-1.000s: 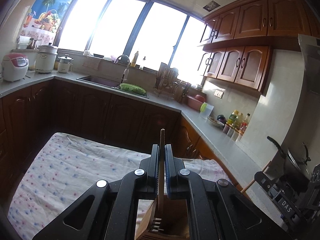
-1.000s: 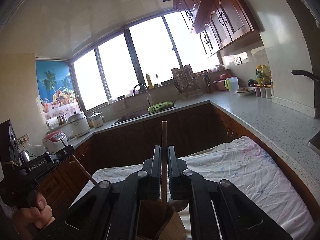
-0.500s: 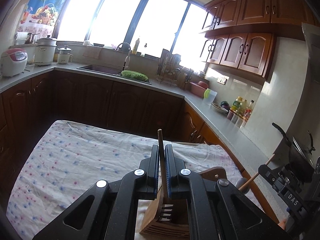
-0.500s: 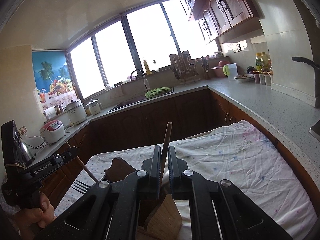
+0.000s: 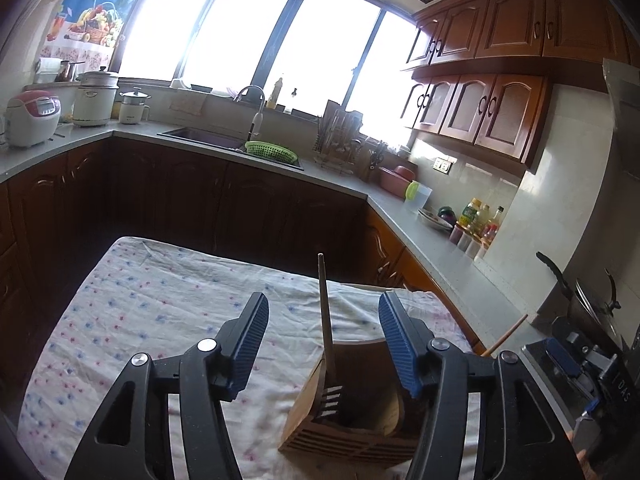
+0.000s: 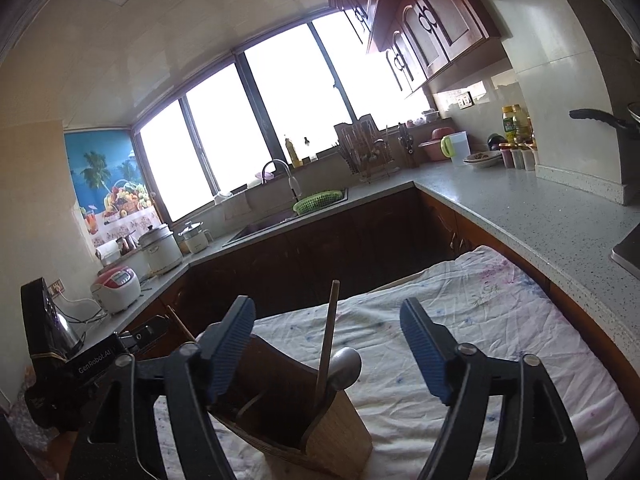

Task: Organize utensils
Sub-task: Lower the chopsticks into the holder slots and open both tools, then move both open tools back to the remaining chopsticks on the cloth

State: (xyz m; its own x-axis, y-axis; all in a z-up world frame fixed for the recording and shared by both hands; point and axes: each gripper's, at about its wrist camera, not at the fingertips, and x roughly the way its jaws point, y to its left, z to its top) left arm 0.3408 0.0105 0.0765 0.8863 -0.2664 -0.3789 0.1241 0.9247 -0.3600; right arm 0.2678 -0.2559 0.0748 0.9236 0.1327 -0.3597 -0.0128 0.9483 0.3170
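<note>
Both claws have just sprung apart, and neither one grips anything now. In the left wrist view, the left gripper stands released, its blue ribbed pads spread wide either side of a wooden-handled fork. The fork stands free between the jaws, touching neither pad, tines down in the wooden utensil holder, handle leaning slightly toward 11 o'clock. The holder sits on the floral cloth that covers the table, at about 5 o'clock in this view, just under the right-hand finger.

Over to the right wrist view: the right gripper is released too, jaws wide apart. Between them rises a wooden-handled spoon, its metal bowl showing above the holder's rim, handle tilted toward 1 o'clock, clear of both pads. It stands in the same wooden utensil holder, which sits at 6 o'clock on the cloth. A dark curved shape lies inside the holder's other compartment; I cannot tell what it is.

At 8 o'clock in this view the left gripper's black body shows. In the left view, the right gripper's body sits at 4 o'clock, with a wooden handle tip poking up beside it.

Behind it all, the grey countertop wraps round the room, with a green basket at the sink.
</note>
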